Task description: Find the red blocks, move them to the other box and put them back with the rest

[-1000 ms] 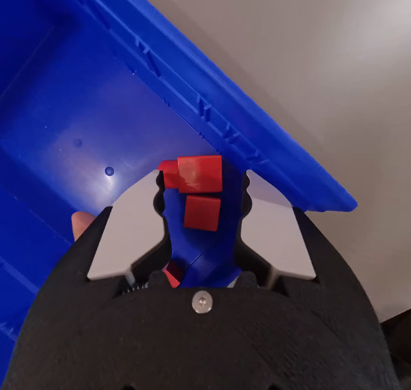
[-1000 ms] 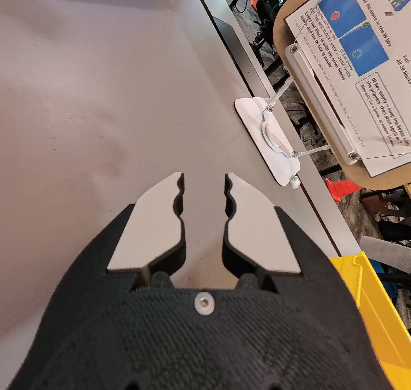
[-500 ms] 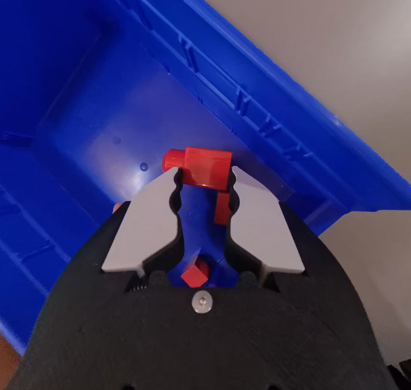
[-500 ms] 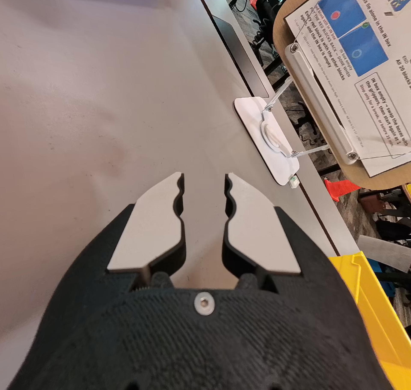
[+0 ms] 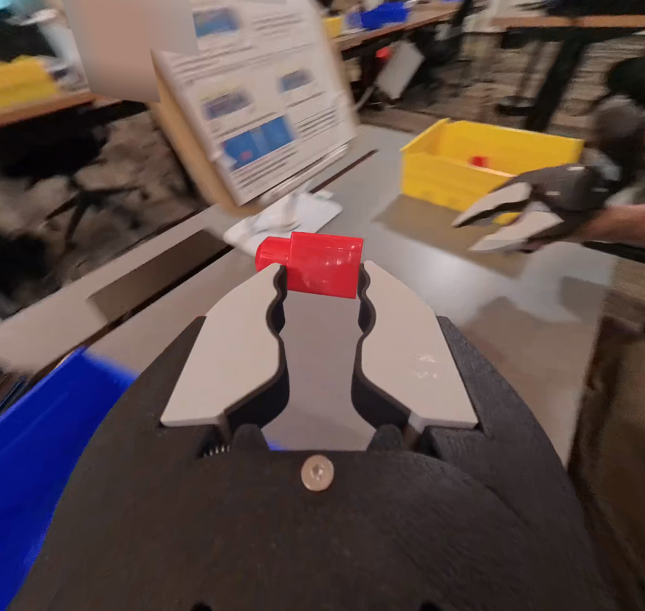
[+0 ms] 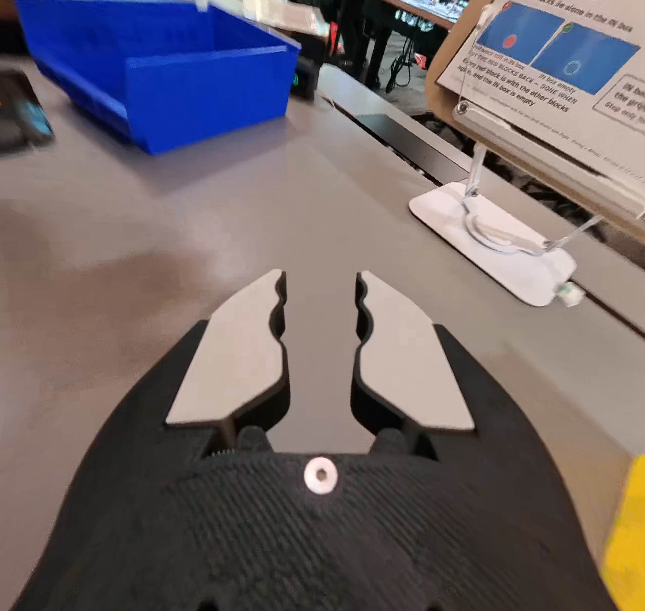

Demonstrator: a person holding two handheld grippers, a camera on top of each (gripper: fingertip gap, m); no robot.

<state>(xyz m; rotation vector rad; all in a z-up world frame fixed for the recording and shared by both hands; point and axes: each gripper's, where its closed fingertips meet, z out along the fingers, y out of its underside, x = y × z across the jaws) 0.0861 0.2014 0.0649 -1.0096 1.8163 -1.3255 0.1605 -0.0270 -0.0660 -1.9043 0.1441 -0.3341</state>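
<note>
Fingertips of my left gripper are clamped on a red block, a squat cylinder with a narrower stub on its left end, held clear above the grey table. The blue box sits just below and to my left. I judge this the carry step toward the yellow box, far right, where another red piece already lies. My right gripper hangs empty with its jaws apart, between me and that box. Next I'd swing right, clear it and the document stand, then release over the yellow box.
</note>
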